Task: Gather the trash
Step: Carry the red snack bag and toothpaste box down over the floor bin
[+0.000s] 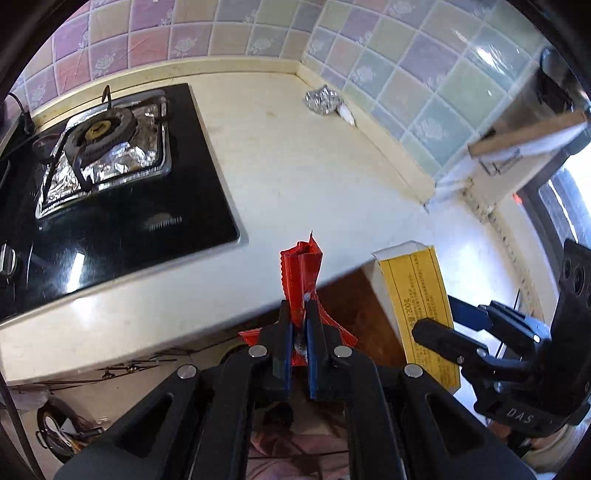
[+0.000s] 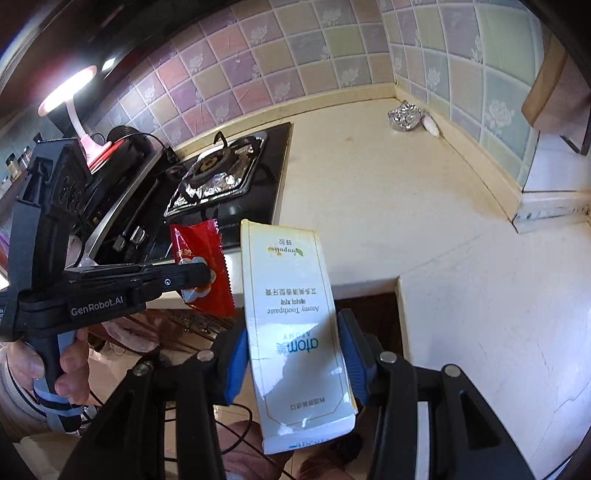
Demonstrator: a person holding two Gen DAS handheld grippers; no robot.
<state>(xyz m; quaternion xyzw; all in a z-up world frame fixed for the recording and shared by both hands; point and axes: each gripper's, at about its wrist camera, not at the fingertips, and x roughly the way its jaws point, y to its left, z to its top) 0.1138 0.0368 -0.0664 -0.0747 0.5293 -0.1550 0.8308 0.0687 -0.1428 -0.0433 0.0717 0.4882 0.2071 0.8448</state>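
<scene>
My left gripper (image 1: 298, 314) is shut on a red snack wrapper (image 1: 301, 277), held in the air in front of the counter's front edge; the wrapper also shows in the right wrist view (image 2: 205, 266), pinched by the left gripper (image 2: 207, 275). My right gripper (image 2: 295, 350) is shut on a white and yellow toothpaste box (image 2: 295, 317), held upright off the counter; the box shows in the left wrist view (image 1: 417, 306), with the right gripper (image 1: 439, 328) on it. A crumpled foil ball (image 1: 321, 99) lies in the counter's far corner, also in the right wrist view (image 2: 404, 115).
A cream counter (image 1: 314, 177) meets tiled walls (image 1: 258, 29). A black gas hob (image 1: 110, 184) with a foil-lined burner sits on its left. A small white scrap (image 2: 431, 125) lies beside the foil ball. A pink lamp (image 2: 70, 96) stands far left. A shelf (image 1: 528, 136) juts out at right.
</scene>
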